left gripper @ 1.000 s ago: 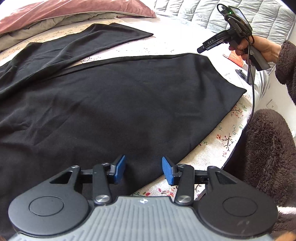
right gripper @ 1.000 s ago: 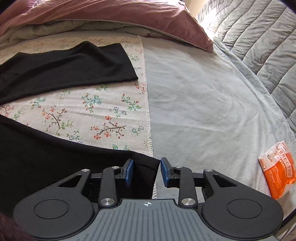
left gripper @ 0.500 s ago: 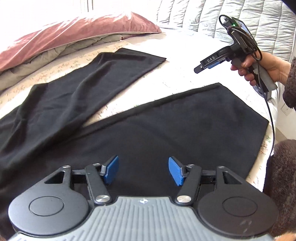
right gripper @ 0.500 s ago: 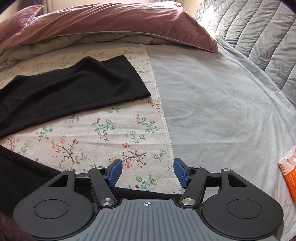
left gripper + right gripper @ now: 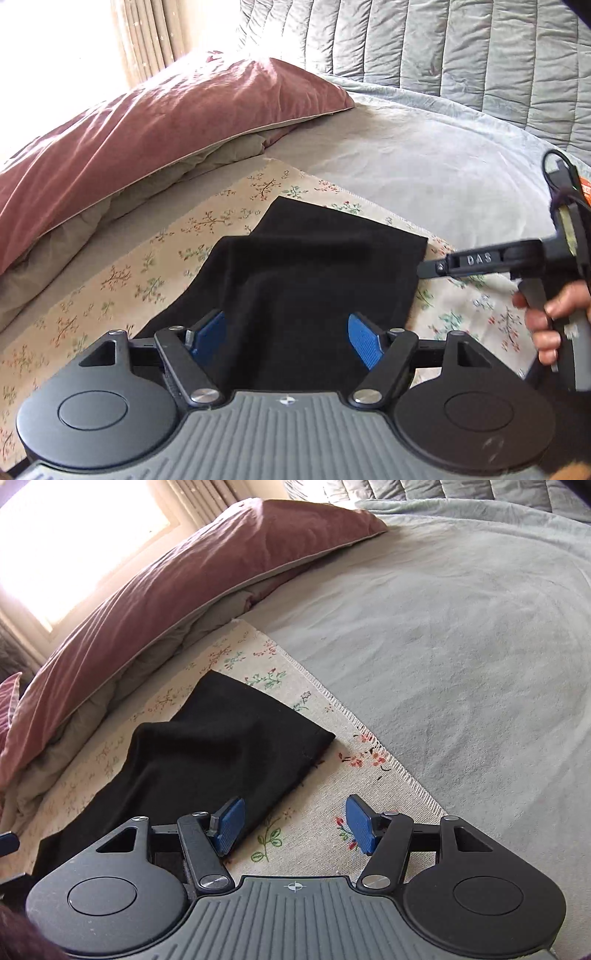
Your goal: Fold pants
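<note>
The black pants' leg end (image 5: 314, 266) lies flat on a floral cloth (image 5: 147, 266) on the bed. My left gripper (image 5: 286, 341) hovers over this leg, its jaws opening, with the fabric below them and nothing pinched. At the right of the left wrist view a hand (image 5: 546, 321) holds the right gripper, whose finger (image 5: 476, 260) points at the leg's hem corner. In the right wrist view the leg end (image 5: 229, 746) lies ahead to the left. My right gripper (image 5: 295, 825) is open, its left pad over the leg's edge and floral cloth between the pads.
A mauve duvet (image 5: 166, 125) is bunched behind the cloth, under a bright window (image 5: 74, 535). Grey-green sheet (image 5: 461, 646) spreads to the right, with a quilted headboard (image 5: 443, 48) behind it. An orange packet (image 5: 585, 188) shows at the right edge.
Both grippers moved away from the near, wide part of the pants to the far leg's end. The right jaws widened off the near leg's corner. The left jaws spread wider.
</note>
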{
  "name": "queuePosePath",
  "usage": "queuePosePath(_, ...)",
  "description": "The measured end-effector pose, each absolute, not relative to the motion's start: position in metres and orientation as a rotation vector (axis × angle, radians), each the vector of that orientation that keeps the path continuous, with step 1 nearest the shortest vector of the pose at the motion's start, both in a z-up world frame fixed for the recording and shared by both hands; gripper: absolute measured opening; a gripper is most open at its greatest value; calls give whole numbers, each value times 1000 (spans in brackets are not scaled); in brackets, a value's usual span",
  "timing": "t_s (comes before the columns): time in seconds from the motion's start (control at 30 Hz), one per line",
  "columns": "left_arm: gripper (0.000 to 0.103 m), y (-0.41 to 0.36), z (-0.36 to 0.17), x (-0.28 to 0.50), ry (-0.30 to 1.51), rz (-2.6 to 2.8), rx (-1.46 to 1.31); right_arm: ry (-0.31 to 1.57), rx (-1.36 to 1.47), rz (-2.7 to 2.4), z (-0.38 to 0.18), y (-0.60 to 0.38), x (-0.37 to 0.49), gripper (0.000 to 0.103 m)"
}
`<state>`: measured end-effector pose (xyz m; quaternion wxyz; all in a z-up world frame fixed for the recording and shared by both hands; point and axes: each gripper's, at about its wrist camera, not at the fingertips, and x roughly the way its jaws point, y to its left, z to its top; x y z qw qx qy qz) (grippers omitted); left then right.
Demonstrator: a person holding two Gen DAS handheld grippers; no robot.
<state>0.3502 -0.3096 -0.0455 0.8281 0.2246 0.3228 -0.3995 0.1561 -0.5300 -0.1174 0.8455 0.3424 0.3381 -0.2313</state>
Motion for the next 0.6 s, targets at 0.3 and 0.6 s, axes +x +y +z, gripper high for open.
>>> queuePosePath(0.3,82,-383,-98,464,711,-832,304,544,563,-589,-138,-523,172,39)
queuePosePath(0.6,64,-401,-125,517,836,-920,44,463,645,-555,-143,-535,161,30)
